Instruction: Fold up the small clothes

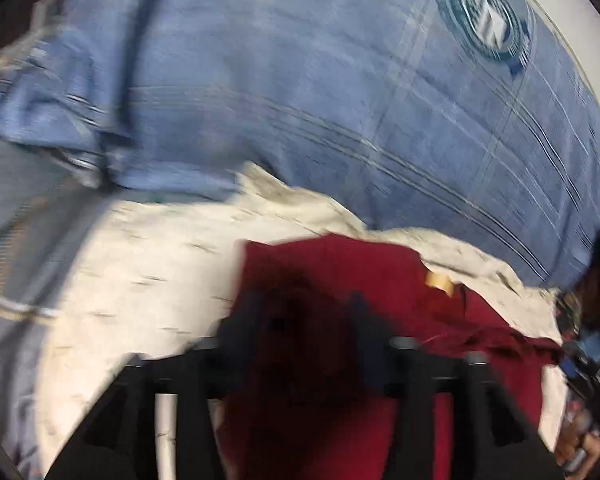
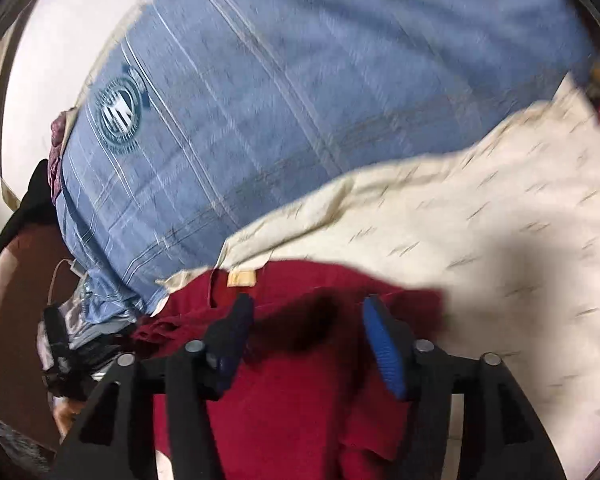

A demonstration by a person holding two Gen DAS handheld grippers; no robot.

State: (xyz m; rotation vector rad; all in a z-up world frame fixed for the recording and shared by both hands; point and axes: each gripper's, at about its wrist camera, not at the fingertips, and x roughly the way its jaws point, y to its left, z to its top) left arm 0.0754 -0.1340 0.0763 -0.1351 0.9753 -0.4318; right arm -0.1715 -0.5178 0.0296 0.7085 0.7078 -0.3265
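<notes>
Both claws (image 1: 304,312) (image 2: 308,316) hover spread over the red garment (image 2: 292,380).

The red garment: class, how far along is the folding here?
Done: the red garment lies on the cream cloth, label showing. In hand: nothing gripped; the right hand-held gripper is open above it, the left hand-held gripper likewise. Left: the folds, since its edge beside the label is bunched.

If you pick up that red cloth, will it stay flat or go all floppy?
Probably floppy: the red cloth already lies in soft wrinkles on the cream sheet. It looks thin, so likely light. The open right gripper would probably lift just a drooping bit.
</notes>
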